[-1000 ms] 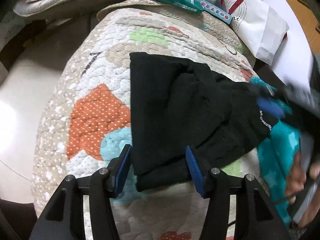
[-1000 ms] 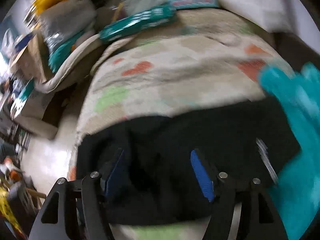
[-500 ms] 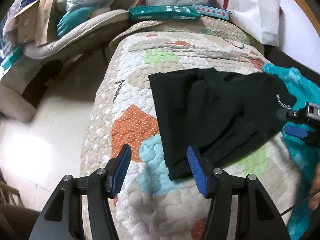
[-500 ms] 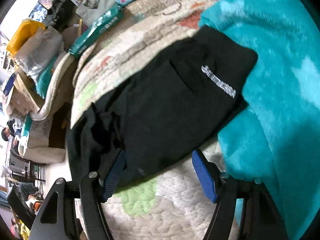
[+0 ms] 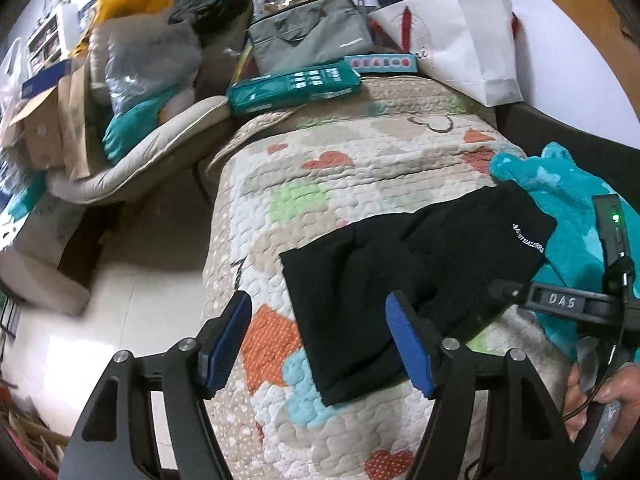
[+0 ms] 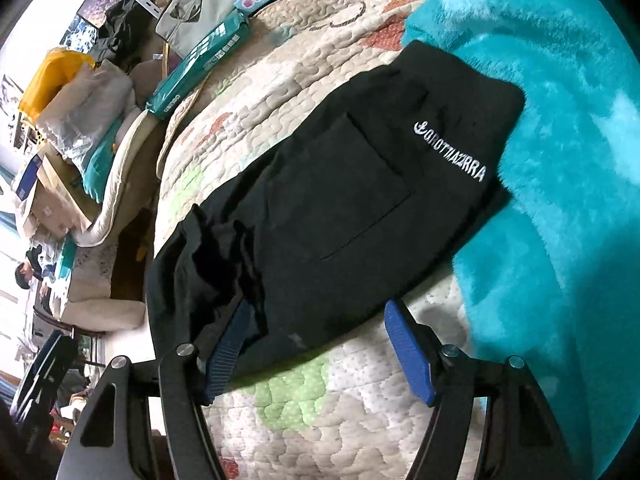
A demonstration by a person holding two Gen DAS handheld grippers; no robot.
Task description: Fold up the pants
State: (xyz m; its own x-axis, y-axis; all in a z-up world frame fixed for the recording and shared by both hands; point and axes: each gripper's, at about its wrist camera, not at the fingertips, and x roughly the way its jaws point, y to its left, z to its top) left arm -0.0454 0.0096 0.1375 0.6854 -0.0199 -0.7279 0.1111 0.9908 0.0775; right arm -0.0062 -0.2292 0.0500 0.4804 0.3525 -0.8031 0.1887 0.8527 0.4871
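Black pants [image 5: 400,276] lie folded into a compact rectangle on a patterned quilt [image 5: 340,168], white lettering at the waistband end; they also show in the right wrist view [image 6: 340,200] with a back pocket up. My left gripper [image 5: 320,344] is open and empty, above the near corner of the pants, not touching them. My right gripper [image 6: 316,356] is open and empty, just off the near edge of the pants. The right gripper's body also shows at the right of the left wrist view [image 5: 560,300].
A teal fleece blanket [image 6: 560,200] lies under the waistband end of the pants. A teal box [image 5: 292,88], a grey bag [image 5: 312,40] and a white paper bag [image 5: 472,48] stand at the quilt's far end. The floor [image 5: 132,280] drops off on the left, with clutter beyond.
Both grippers have pulled back and up from the pants, which were between the open jaws a second ago. The pants lie still in their folded shape.
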